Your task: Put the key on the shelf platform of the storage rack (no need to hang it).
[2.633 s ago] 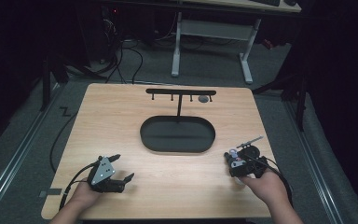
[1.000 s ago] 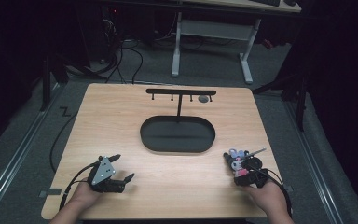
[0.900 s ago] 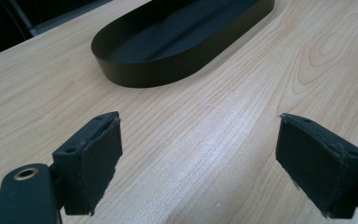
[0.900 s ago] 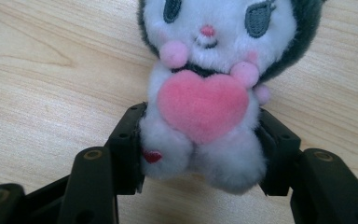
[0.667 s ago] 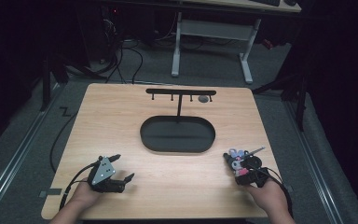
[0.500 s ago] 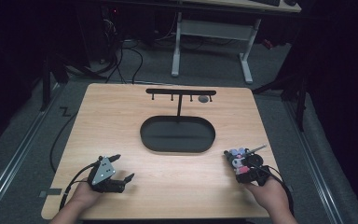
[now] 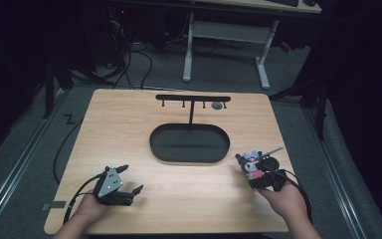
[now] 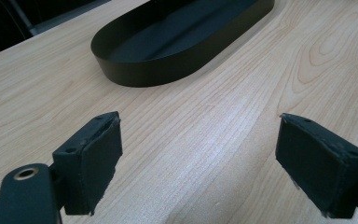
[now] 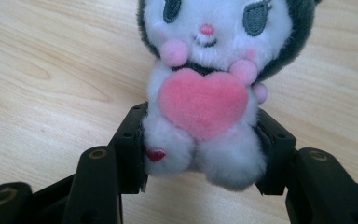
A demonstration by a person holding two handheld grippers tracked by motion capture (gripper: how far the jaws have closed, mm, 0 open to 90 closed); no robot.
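A small plush toy (image 7: 250, 162), white with a dark hood and a pink heart on its chest (image 9: 204, 98), sits upright between the jaws of my right gripper (image 7: 254, 171) at the front right of the table. Both pads press its lower body, so the right gripper (image 9: 203, 145) is shut on it, just above the wood. A thin grey strap (image 7: 273, 151) sticks out from the toy to the right. At the front left, my left gripper (image 7: 132, 179) rests low over the table, its jaws wide apart (image 8: 200, 158) with bare wood between them.
A black oval tray (image 7: 159, 149) lies in the middle of the table, its wall (image 8: 135, 77) ahead of the left gripper. Behind it stands a black T-shaped rack (image 7: 191, 98) with hooks and a small grey round piece (image 7: 218, 105). A desk frame stands beyond the table.
My right gripper has closed on the plush toy and risen a little with it. The left gripper has stayed where it was.
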